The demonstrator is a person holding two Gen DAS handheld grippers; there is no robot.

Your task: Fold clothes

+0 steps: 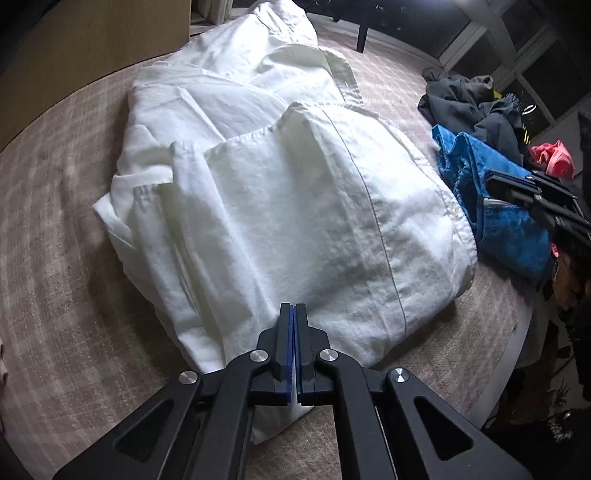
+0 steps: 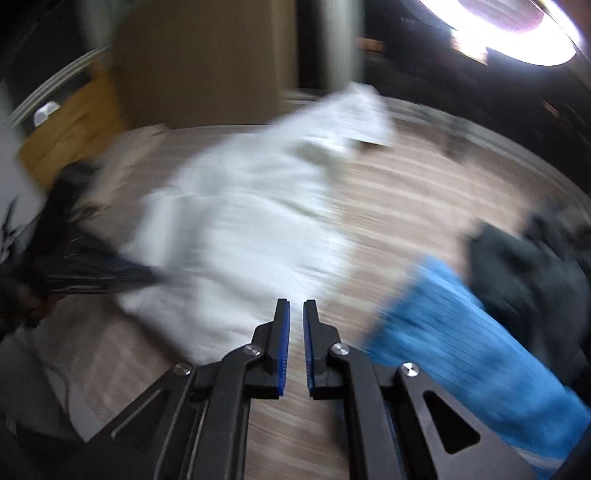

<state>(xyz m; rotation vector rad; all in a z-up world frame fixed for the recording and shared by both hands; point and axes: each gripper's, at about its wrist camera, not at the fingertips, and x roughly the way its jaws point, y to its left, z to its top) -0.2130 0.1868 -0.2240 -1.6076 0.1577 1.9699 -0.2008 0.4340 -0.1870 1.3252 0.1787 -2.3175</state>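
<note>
The work surface is covered by a beige, faintly checked bedspread (image 1: 66, 206). A light wooden panel (image 1: 92, 40) is seen beyond its far left edge. Dark window panes in pale frames (image 1: 517, 55) are located at the far right. A dark furniture leg (image 1: 362, 37) stands behind the surface. In the blurred right wrist view, a bright ceiling lamp (image 2: 517, 26) is lit at upper right.

My left tongs (image 1: 293, 308): matte black plastic arms, blue ribbed pads lining both fingers, round silver screws at each pivot, triangular cut-outs behind the screws. My right tongs (image 2: 296, 304): same black frame, blue pads, silver screws, triangular cut-outs.
</note>
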